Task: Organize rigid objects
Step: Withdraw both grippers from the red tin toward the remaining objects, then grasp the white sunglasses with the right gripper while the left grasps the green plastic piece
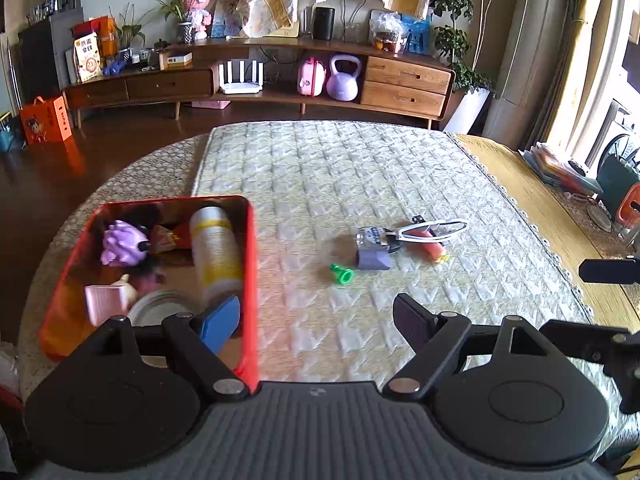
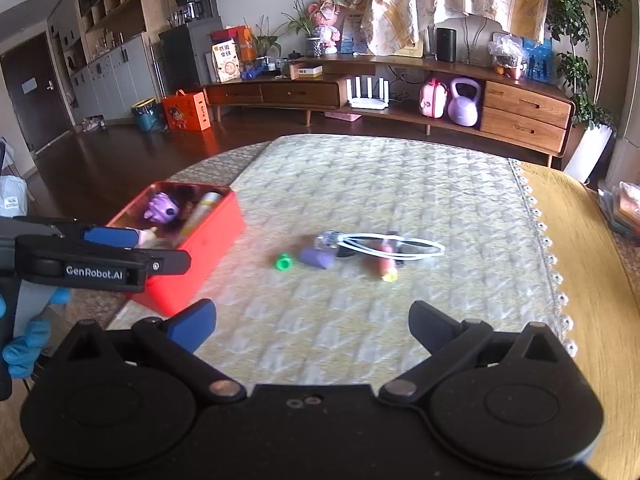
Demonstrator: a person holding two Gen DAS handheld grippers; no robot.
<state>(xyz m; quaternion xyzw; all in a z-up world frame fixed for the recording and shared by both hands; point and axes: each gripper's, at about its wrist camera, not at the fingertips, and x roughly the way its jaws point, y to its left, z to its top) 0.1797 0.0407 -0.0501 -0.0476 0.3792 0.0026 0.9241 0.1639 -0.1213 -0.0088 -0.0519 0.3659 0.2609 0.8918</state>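
Both tools stand apart, empty: left tool [image 1: 316, 320], right tool [image 2: 312, 324]. The loose pile around the small lilac plastic block [image 1: 374, 259] sits mid-desk, well apart from the red metal tin [image 1: 252, 264] (items overlap). You risk snagging the white wire-loop utensil [image 1: 434, 229].

"GenRobot.AI" stands in white letters on the left claw [image 2: 120, 240], at nine o'clock in the right wrist view.

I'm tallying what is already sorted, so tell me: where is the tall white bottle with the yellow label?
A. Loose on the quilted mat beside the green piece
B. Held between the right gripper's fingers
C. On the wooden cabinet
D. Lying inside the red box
D: the white bottle lies inside the red box, next to the purple toy, and both grippers hold nothing.
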